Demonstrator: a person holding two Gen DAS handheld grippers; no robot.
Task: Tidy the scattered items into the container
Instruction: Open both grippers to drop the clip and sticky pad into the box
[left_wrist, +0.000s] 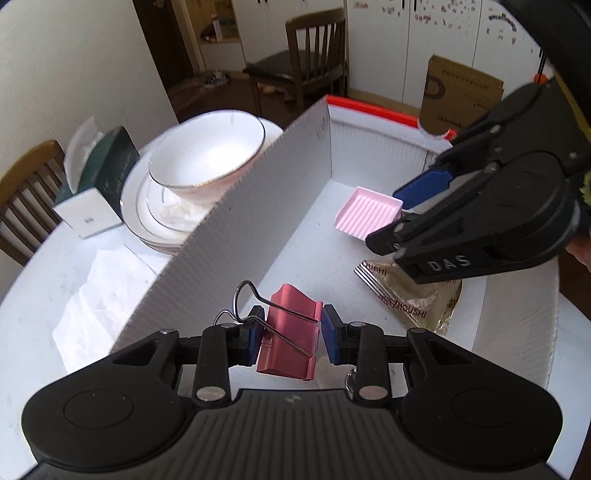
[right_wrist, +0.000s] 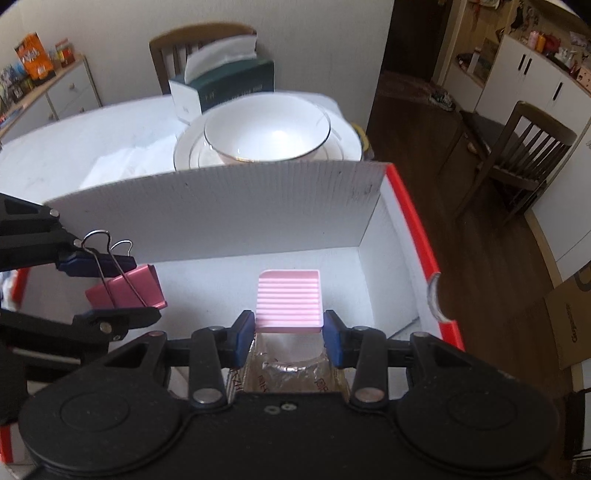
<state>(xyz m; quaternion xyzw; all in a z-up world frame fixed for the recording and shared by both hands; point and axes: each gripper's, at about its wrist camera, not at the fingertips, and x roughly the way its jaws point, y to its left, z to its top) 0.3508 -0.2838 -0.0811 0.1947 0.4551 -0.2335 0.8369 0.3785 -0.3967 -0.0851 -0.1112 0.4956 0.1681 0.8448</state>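
With both loads over the white corrugated box (left_wrist: 295, 206), the left gripper (left_wrist: 291, 334), jaws clamped on the pink metal binder clip (left_wrist: 290, 338), should release low at 6 o'clock, while the right gripper (right_wrist: 289, 332), jaws pinching the pink ribbed plastic tray (right_wrist: 288, 297), releases at 2 o'clock.

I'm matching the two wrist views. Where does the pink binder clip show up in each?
Left wrist: pink binder clip at bottom centre, between that hand-held gripper's pads.
Right wrist: pink binder clip at the left edge, mid-height.
Shared landmark: the white box's corrugated wall.
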